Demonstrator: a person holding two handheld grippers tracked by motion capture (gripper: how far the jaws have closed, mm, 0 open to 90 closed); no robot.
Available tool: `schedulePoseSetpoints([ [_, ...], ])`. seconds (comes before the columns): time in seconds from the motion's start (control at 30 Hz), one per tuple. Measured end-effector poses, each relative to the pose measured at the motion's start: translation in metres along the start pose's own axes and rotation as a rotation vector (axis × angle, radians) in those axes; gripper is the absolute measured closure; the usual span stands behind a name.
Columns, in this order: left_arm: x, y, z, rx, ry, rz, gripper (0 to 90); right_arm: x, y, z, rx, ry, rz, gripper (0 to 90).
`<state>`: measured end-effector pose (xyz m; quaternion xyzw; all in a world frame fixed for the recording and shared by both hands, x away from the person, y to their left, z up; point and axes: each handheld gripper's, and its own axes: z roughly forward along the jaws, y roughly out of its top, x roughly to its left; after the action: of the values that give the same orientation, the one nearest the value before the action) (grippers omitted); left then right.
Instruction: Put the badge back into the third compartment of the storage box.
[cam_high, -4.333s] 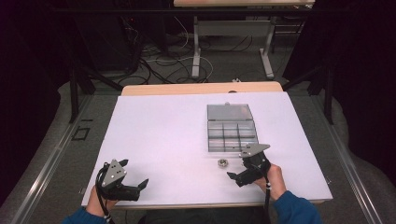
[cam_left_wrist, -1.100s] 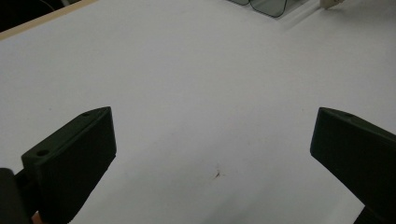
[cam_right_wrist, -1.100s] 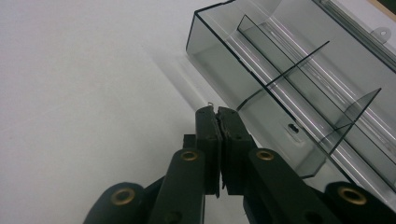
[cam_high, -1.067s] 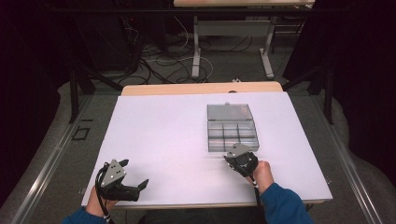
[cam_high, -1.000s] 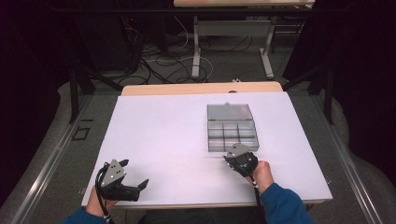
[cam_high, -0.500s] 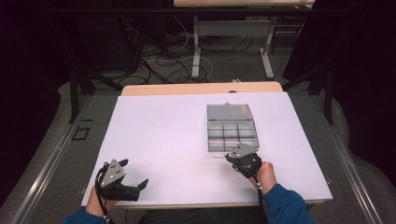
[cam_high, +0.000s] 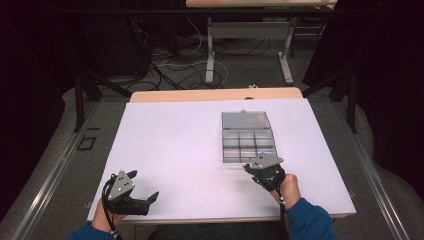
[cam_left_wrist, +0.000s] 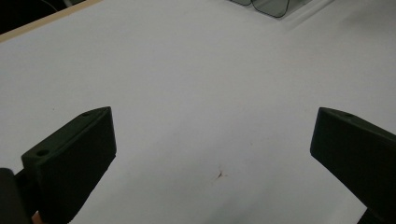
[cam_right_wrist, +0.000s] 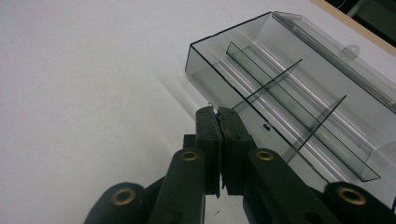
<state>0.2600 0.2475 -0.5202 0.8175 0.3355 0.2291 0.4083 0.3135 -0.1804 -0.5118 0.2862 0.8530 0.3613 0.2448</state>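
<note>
Nearest the person, well left of the compartment box (cam_high: 248, 142), the left gripper (cam_high: 145, 201) rests at the table (cam_high: 175, 145) edge, jaws spread wide. Just before the box's near wall, the right gripper (cam_right_wrist: 216, 112) is clenched, a small metallic sliver showing at its tips. Beyond lies the open lid (cam_high: 246, 119).

On the worktop (cam_high: 175, 145) the compartment box (cam_high: 248, 142) lies right of the middle. The right gripper (cam_high: 248, 169) is just before the box's near edge. The left gripper (cam_high: 145, 187) is at the near left corner, well apart from the box.
</note>
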Motion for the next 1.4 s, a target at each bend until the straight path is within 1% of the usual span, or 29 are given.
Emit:
schedulePoseSetpoints([
  [0.07,0.0,0.0,0.0,-0.001,0.004,0.005,0.4,-0.001,0.0,-0.002,-0.006,-0.001,-0.004,88.6],
  [0.1,0.0,0.0,0.0,-0.001,0.003,0.005,0.4,0.0,0.0,-0.003,-0.006,-0.004,0.002,88.7],
  [0.17,0.0,0.0,0.0,-0.001,0.003,0.005,0.4,-0.002,0.001,-0.005,-0.005,0.001,-0.007,88.7],
  [0.2,0.0,0.0,0.0,-0.002,0.004,0.004,0.4,-0.001,0.001,-0.006,-0.02,-0.008,0.003,88.6],
  [0.23,0.0,0.0,0.0,-0.002,0.004,0.004,0.4,-0.002,0.001,-0.009,-0.019,-0.009,0.009,88.7],
  [0.3,0.0,0.0,0.0,-0.004,0.003,0.004,0.4,-0.003,0.002,-0.01,-0.02,-0.005,0.008,88.7],
  [0.4,0.0,0.0,0.0,-0.002,0.004,0.005,0.4,-0.006,0.002,-0.014,-0.03,-0.014,0.013,88.7],
  [0.43,0.0,0.0,0.0,-0.002,0.004,0.004,0.4,-0.007,0.002,-0.014,-0.045,-0.013,0.017,88.7],
  [0.47,0.0,0.0,0.0,-0.002,0.004,0.004,0.4,-0.007,0.002,-0.016,-0.037,-0.018,0.019,88.7],
  [0.5,0.0,0.0,0.0,-0.002,0.004,0.004,0.4,-0.009,0.002,-0.017,-0.04,-0.02,0.01,88.7],
  [0.53,0.0,0.0,0.0,-0.002,0.004,0.004,0.4,-0.009,0.002,-0.018,-0.039,-0.022,0.017,88.7],
  [0.57,0.0,0.0,0.0,-0.002,0.004,0.005,0.4,-0.009,0.002,-0.018,-0.05,-0.029,0.026,88.7],
  [0.67,0.0,0.0,0.0,-0.004,0.004,0.004,0.4,-0.012,0.002,-0.021,-0.045,-0.029,0.023,88.7],
  [0.7,0.0,0.0,0.0,-0.004,0.003,0.004,0.4,-0.013,0.002,-0.022,-0.052,-0.039,0.031,88.7],
  [0.8,0.0,0.0,0.0,-0.005,0.003,0.004,0.4,-0.015,0.002,-0.024,-0.056,-0.041,0.026,88.7],
  [0.83,0.0,0.0,-0.001,-0.003,0.004,0.004,0.4,-0.017,0.002,-0.026,-0.061,-0.047,0.034,88.7],
  [0.9,0.0,0.0,0.0,-0.005,0.003,0.004,0.4,-0.017,0.002,-0.027,-0.056,-0.044,0.042,88.7],
  [0.93,0.0,0.0,-0.001,-0.003,0.004,0.003,0.4,-0.018,0.002,-0.028,-0.067,-0.052,0.042,88.7],
  [0.97,0.0,0.0,-0.001,-0.003,0.004,0.002,0.4,-0.019,0.002,-0.029,-0.061,-0.055,0.05,88.7],
  [1.13,0.0,0.0,-0.001,-0.004,0.004,0.003,0.4,-0.024,0.002,-0.032,-0.069,-0.06,0.046,88.7],
  [1.2,0.0,0.0,-0.001,-0.003,0.004,0.003,0.4,-0.025,0.001,-0.034,-0.072,-0.071,0.062,88.7],
  [1.23,0.0,0.0,-0.001,-0.003,0.004,0.003,0.4,-0.027,0.001,-0.035,-0.073,-0.07,0.056,88.7],
  [1.3,0.0,0.0,-0.001,-0.004,0.004,0.004,0.4,-0.028,0.001,-0.036,-0.082,-0.081,0.065,88.7],
  [1.33,0.0,0.0,-0.001,-0.003,0.004,0.004,0.4,-0.03,0.001,-0.037,-0.073,-0.079,0.064,88.7],
  [1.37,0.0,0.0,-0.001,-0.004,0.004,0.004,0.4,-0.031,0.001,-0.037,-0.081,-0.085,0.063,88.7],
  [1.4,0.0,0.0,-0.001,-0.004,0.004,0.003,0.4,-0.032,0.0,-0.038,-0.084,-0.088,0.075,88.7],
])
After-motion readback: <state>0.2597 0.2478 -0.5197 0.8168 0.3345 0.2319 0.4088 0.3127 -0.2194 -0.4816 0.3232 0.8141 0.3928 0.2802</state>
